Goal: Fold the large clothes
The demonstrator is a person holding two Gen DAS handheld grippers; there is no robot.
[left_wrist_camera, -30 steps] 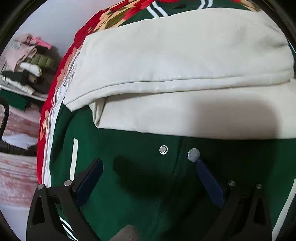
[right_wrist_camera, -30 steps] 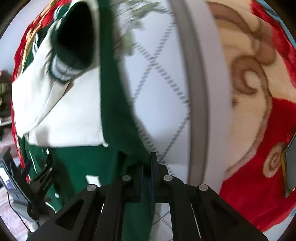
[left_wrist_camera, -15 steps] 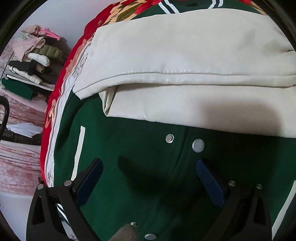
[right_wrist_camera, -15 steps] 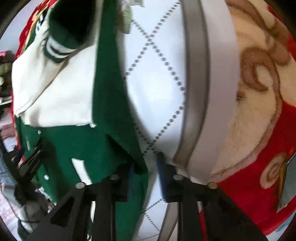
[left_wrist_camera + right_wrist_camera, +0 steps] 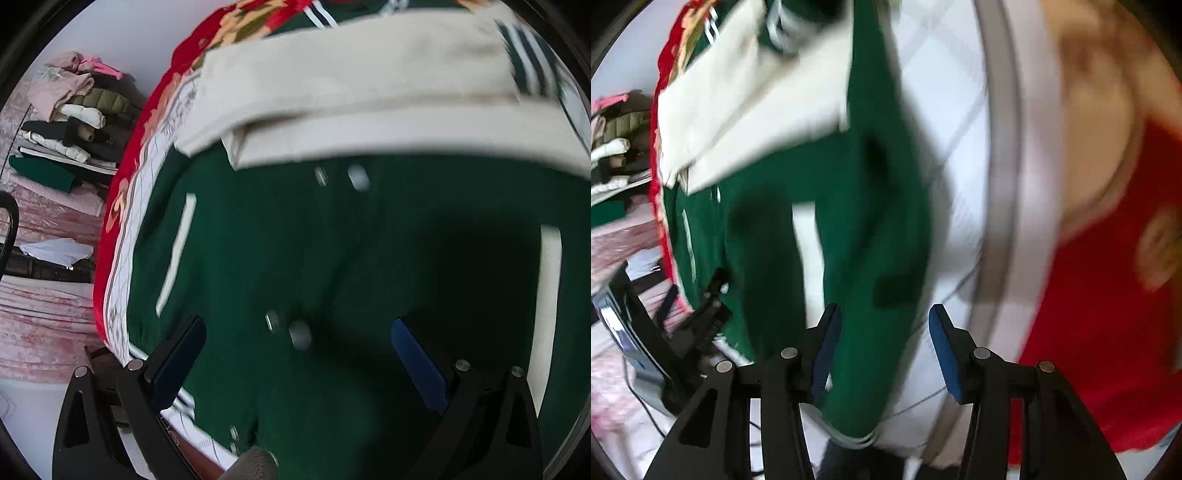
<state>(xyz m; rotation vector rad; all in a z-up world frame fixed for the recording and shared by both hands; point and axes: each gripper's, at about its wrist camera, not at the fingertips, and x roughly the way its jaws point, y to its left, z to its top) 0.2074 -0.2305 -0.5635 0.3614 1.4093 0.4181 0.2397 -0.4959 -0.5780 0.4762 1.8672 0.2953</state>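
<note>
A dark green varsity jacket with cream sleeves folded across its upper part lies on the bed; silver snaps run down its front. My left gripper is open and empty, its blue pads wide apart just above the green front. In the right wrist view the jacket's green side edge lies between the fingers of my right gripper, which is open with a clear gap. The left gripper also shows in the right wrist view, at the jacket's left hem.
A red floral blanket and a white quilted sheet cover the bed. A stack of folded clothes sits at the far left beyond the bed's edge. Pink bedding lies lower left.
My right gripper has opened and let go of the jacket's green edge, which now lies loose between the fingers. My left gripper has drawn back toward the jacket's hem, staying open.
</note>
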